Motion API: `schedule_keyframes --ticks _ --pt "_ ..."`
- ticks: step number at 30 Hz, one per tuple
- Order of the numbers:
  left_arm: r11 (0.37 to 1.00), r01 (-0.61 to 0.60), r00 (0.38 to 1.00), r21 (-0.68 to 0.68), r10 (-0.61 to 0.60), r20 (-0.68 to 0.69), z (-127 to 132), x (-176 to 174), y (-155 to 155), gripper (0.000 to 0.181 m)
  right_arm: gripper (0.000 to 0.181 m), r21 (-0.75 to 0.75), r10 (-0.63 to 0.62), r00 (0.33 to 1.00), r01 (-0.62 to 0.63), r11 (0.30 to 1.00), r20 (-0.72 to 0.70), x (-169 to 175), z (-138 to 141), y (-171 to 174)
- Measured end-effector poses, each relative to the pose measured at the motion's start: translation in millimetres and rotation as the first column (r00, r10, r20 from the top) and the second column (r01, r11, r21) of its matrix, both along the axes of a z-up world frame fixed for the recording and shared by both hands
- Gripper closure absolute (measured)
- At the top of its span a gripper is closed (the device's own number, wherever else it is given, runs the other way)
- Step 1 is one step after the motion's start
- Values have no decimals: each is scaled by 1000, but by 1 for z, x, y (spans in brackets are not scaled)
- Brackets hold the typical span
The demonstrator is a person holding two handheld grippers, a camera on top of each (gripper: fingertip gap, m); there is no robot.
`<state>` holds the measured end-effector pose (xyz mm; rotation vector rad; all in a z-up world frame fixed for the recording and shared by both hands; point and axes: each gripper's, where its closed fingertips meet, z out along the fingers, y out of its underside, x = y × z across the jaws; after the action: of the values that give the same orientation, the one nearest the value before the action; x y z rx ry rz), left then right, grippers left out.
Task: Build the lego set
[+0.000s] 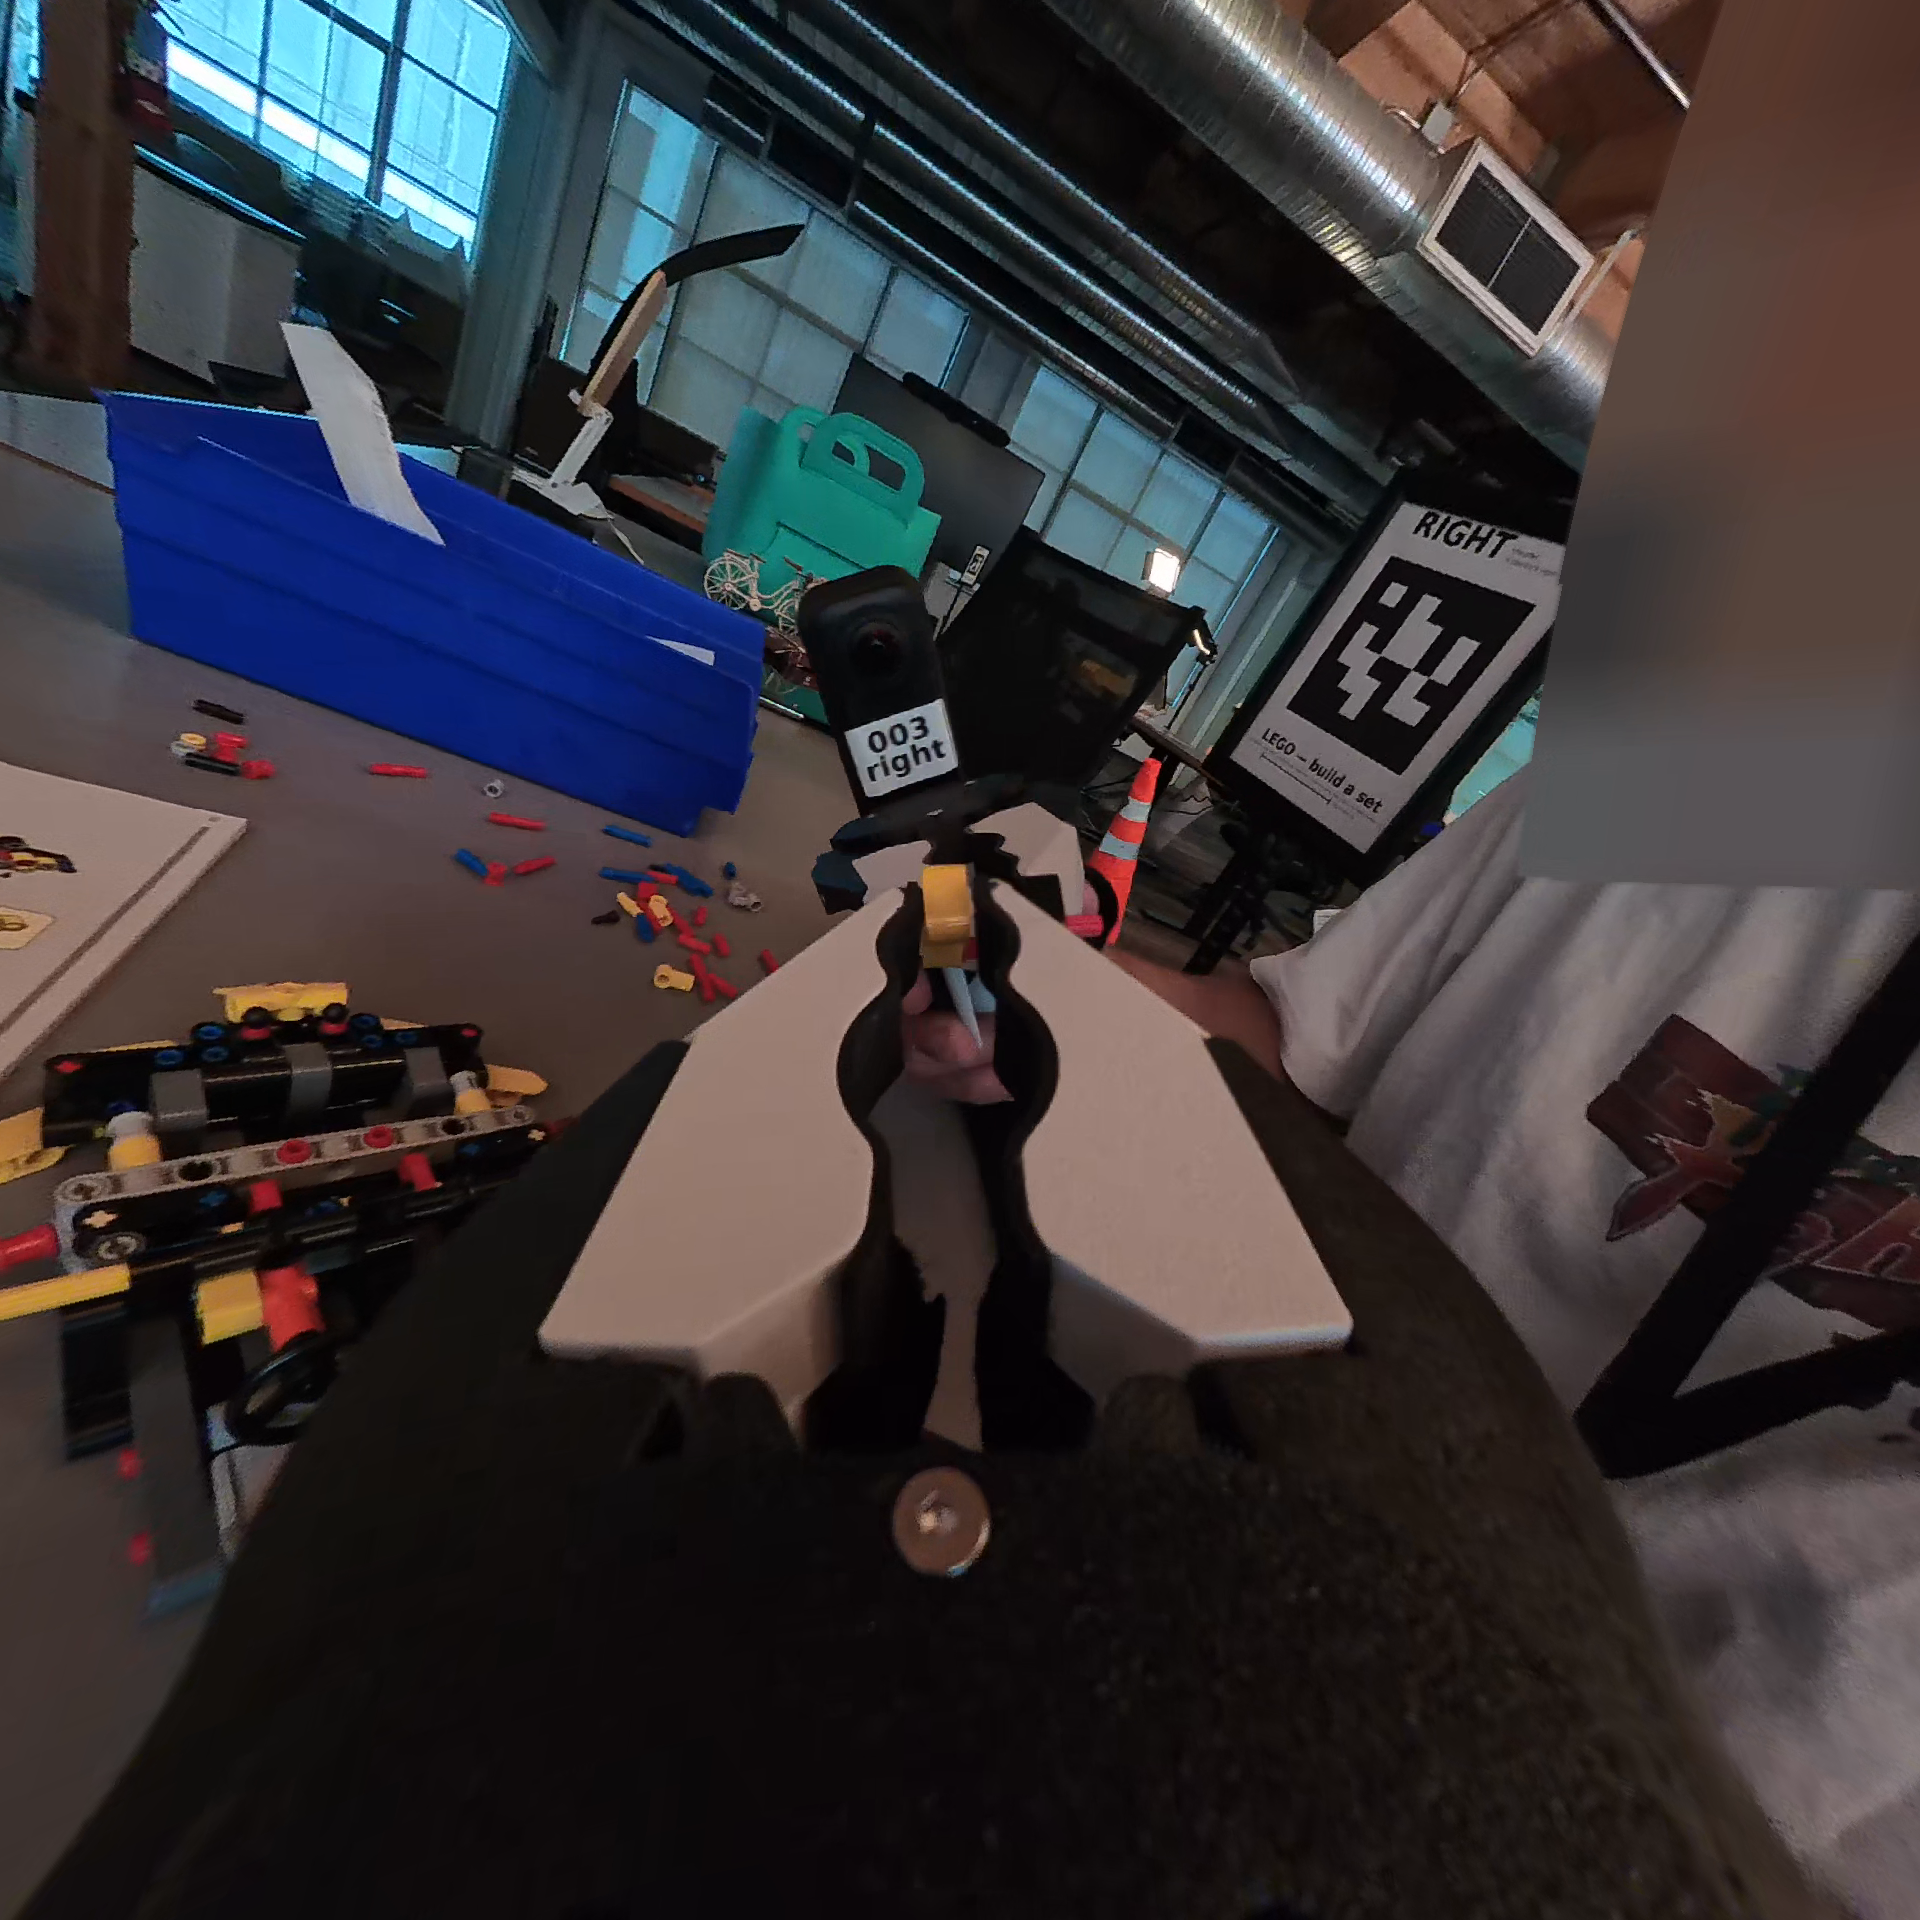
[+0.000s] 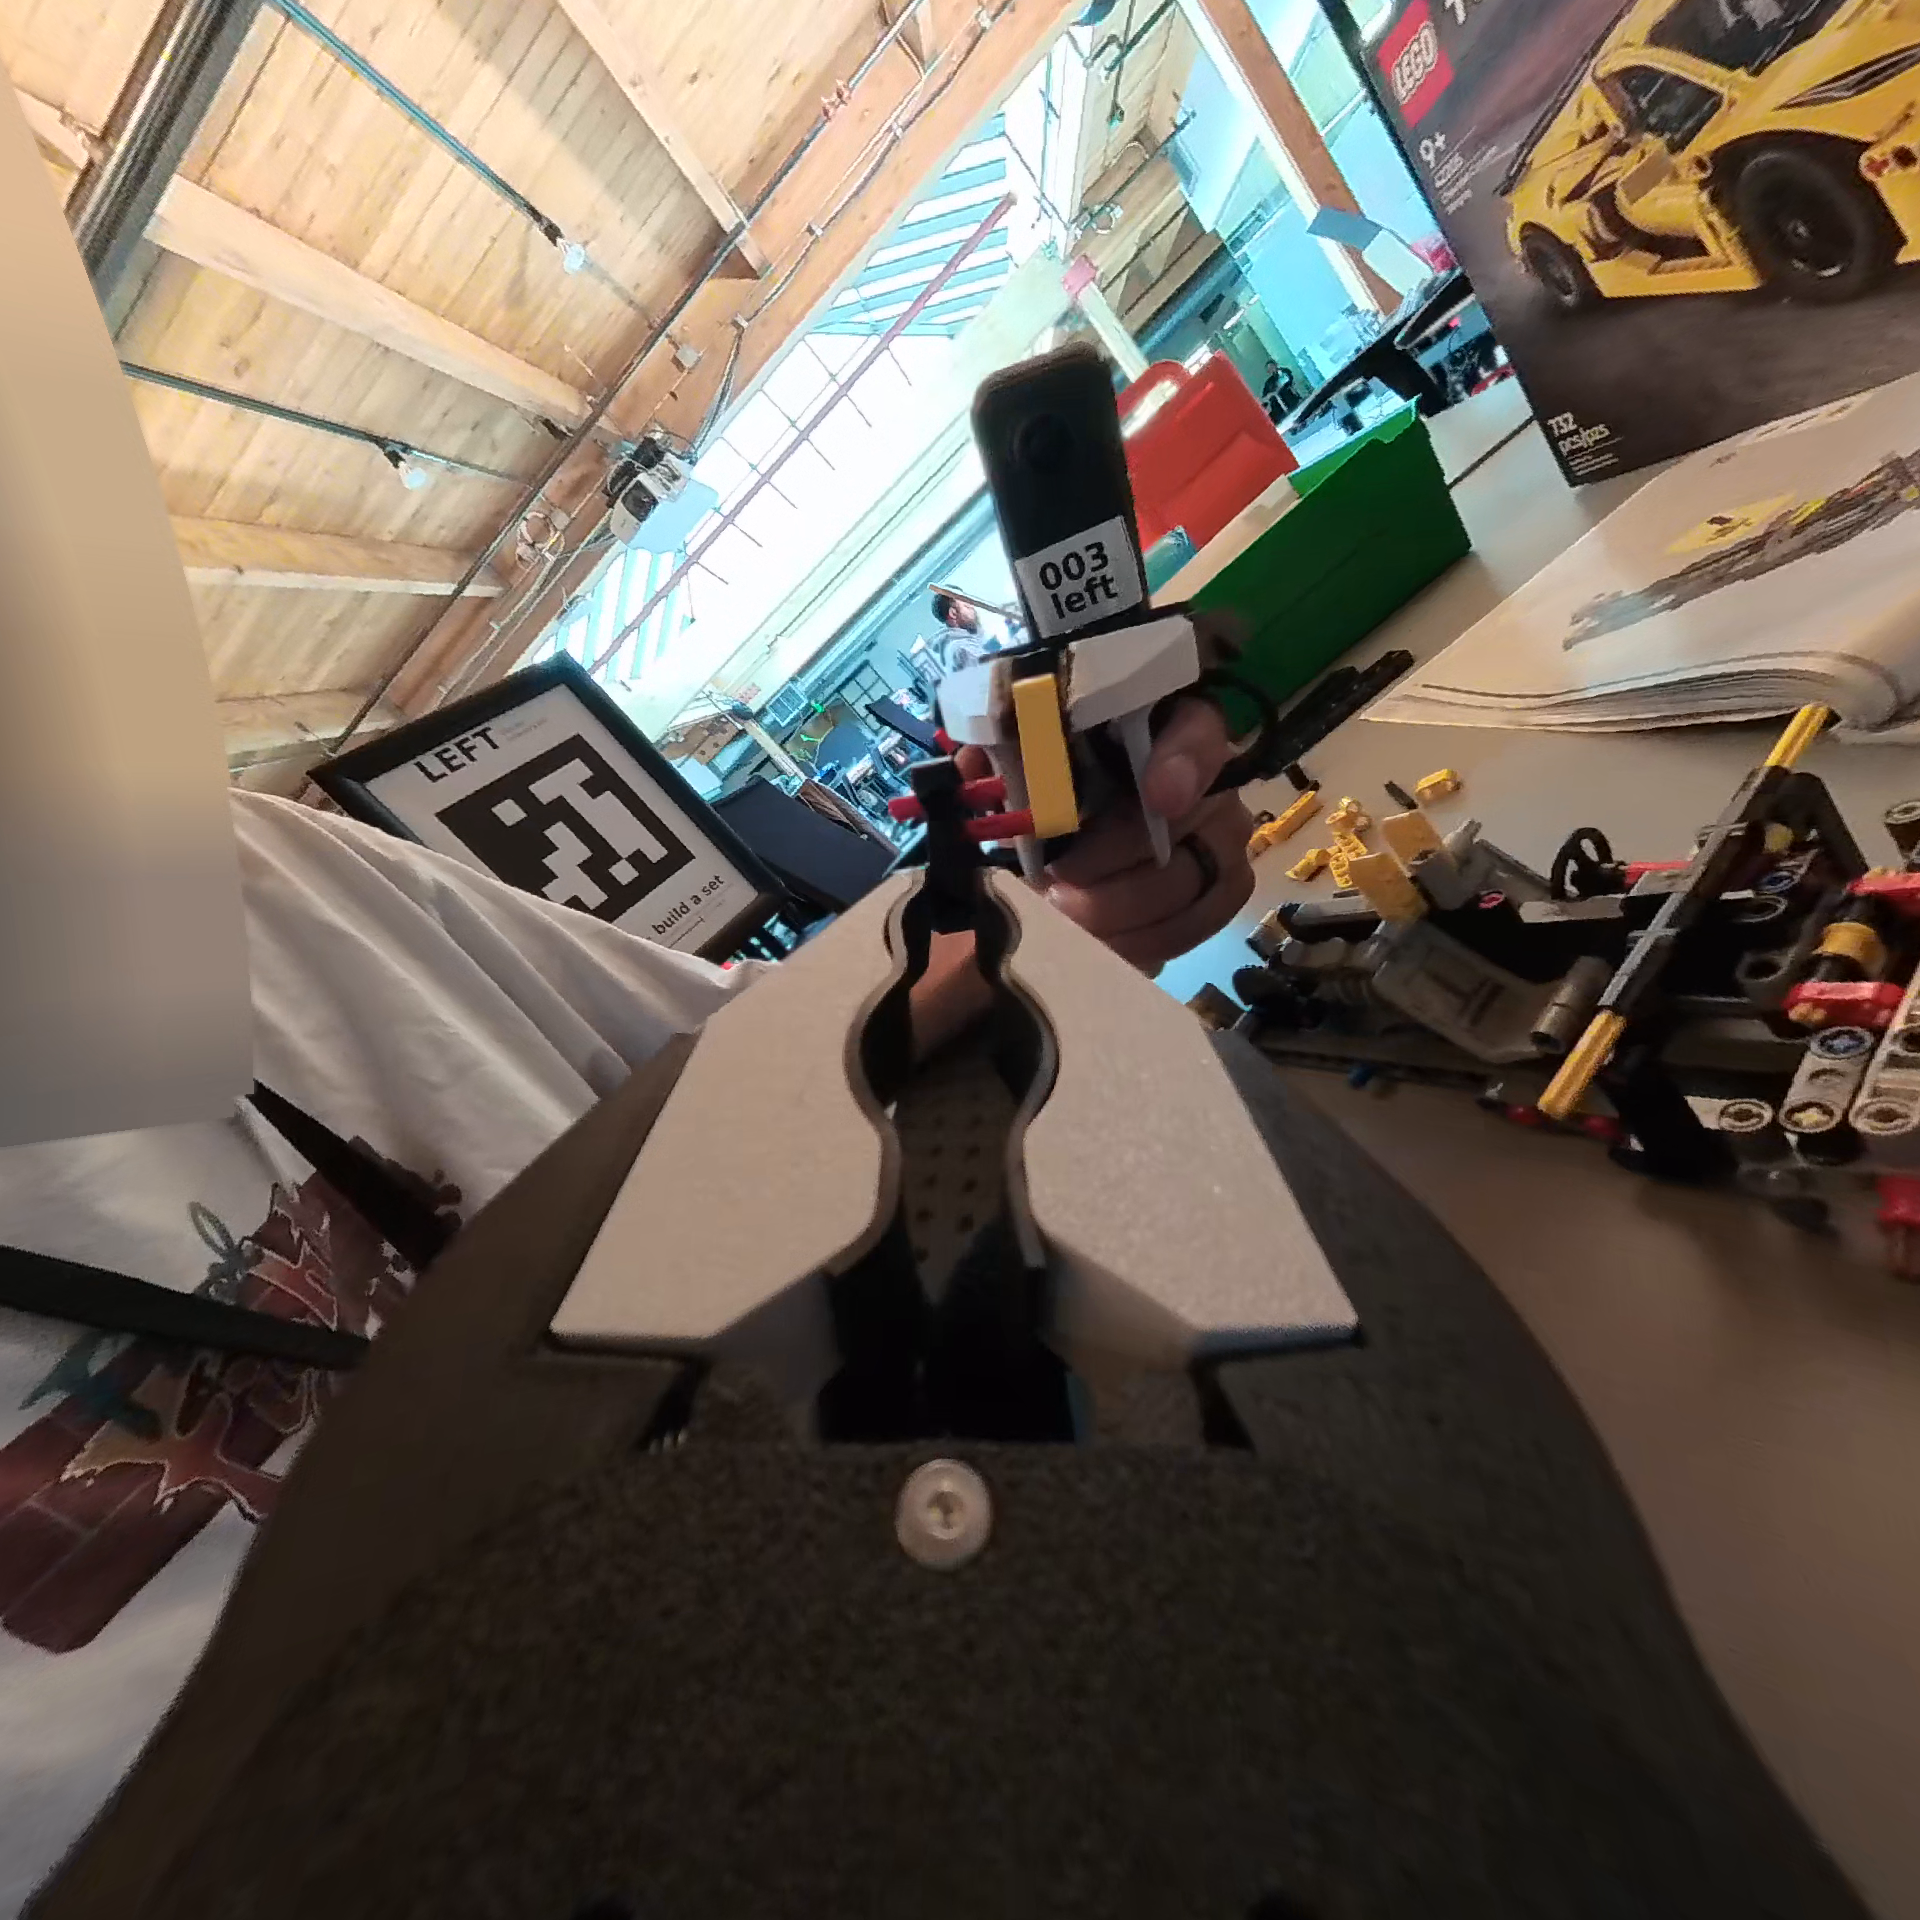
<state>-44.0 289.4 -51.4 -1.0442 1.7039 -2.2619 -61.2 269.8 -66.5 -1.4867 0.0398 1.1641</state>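
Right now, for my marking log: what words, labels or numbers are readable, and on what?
Writing not quoted; its bearers:
White sticker, black camera, left wrist view.
White sticker, black camera, right wrist view.
Framed marker sign, one per view.
Lego box with yellow car.
Open booklet: print too small.

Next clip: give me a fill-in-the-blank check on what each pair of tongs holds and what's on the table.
1. The left tongs are shut on a ___ beam with red pins.
2. The right tongs grip a small ___ piece.
3. The bin in the left wrist view is ___.
4. The partly built model lies on the ___.

Missing words: yellow; black; blue; table
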Motion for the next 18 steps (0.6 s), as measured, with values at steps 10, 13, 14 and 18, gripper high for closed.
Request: schedule_keyframes --ticks 10,13,14,18 --pt "999 51 999 -19 -51 11 2 -6 -8 147 174 -6 5 1000 -5 1000 -18 1 -1 -1" --pt "999 36 999 -38 -36 4 3 -4 -8 145 174 -7 -13 1000 13 1000 -3 3 -1 1" --pt "998 34 999 -44 -34 2 4 -3 -8 144 174 -7 -17 1000 17 1000 -1 3 -1 1" --pt "995 5 1000 -96 -4 7 8 0 -7 140 174 16 -78 996 77 997 32 8 2 4"
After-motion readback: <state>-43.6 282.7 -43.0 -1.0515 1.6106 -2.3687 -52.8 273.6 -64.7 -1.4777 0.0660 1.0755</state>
